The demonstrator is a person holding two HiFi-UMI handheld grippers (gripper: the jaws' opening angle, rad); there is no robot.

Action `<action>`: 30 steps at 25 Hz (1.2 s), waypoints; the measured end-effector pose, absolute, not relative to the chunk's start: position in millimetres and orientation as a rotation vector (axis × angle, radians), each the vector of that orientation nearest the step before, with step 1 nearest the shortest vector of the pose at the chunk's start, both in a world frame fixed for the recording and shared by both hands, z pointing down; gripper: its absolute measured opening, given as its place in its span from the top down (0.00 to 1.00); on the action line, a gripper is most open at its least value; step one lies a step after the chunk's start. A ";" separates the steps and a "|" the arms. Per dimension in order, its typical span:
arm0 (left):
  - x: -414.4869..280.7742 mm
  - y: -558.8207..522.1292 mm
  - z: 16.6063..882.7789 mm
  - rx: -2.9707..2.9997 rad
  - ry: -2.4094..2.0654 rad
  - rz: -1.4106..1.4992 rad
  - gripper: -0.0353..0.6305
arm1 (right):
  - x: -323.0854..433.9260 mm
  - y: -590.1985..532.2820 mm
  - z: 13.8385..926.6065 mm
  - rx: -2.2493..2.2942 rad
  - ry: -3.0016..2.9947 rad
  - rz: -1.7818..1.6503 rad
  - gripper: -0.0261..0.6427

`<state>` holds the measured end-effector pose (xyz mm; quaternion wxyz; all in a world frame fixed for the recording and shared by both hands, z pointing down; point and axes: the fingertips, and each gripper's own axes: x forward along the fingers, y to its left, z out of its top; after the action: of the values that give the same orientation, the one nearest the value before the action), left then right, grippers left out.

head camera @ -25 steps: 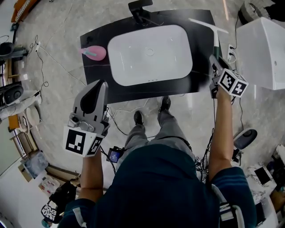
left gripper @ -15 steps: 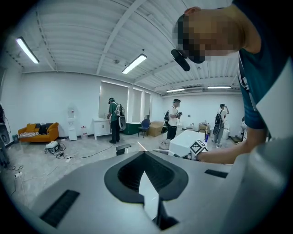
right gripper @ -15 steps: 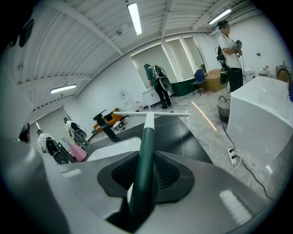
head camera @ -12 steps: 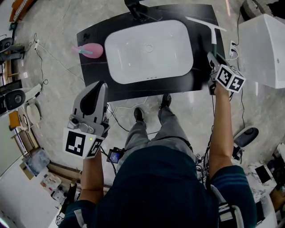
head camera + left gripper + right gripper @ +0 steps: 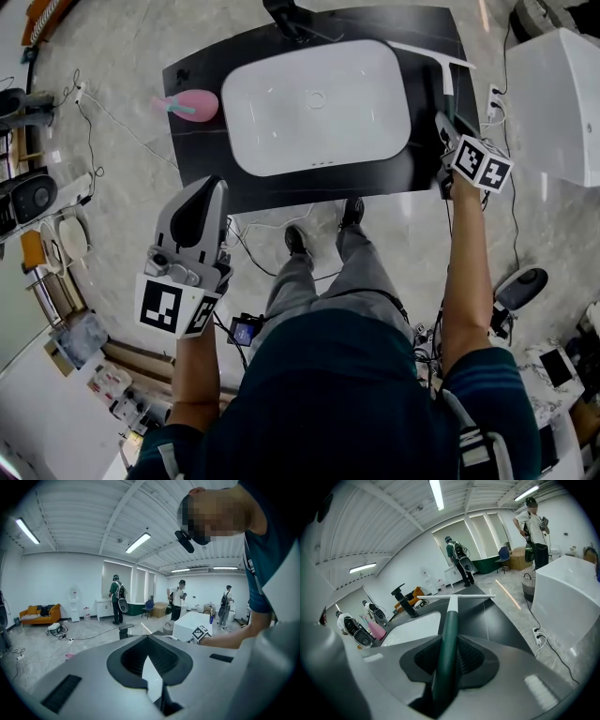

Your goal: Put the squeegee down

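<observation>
Two things have changed: the right gripper [image 5: 446, 129] has sunk toward the worktop [image 5: 202, 94], and the squeegee [image 5: 449, 634] has come down with it; the blade now lies low ahead of the gripper, beside the sink [image 5: 314, 103], so set-down looks near; its jaws clamp the green handle, arm outstretched, pointing forward and down; the left gripper [image 5: 212, 183], closed and empty, hangs well back.
</observation>
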<state>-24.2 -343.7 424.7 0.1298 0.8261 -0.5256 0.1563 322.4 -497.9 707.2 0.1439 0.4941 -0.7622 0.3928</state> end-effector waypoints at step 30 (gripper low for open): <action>-56.3 -322.1 419.3 2.397 -1.548 0.431 0.94 | 313.4 -487.3 745.8 1.398 -2.027 1.033 0.81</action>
<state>-56.3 -322.1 419.3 0.1274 0.8239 -0.5320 0.1481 313.4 -487.3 745.8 0.2333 0.5091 -0.7382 0.3761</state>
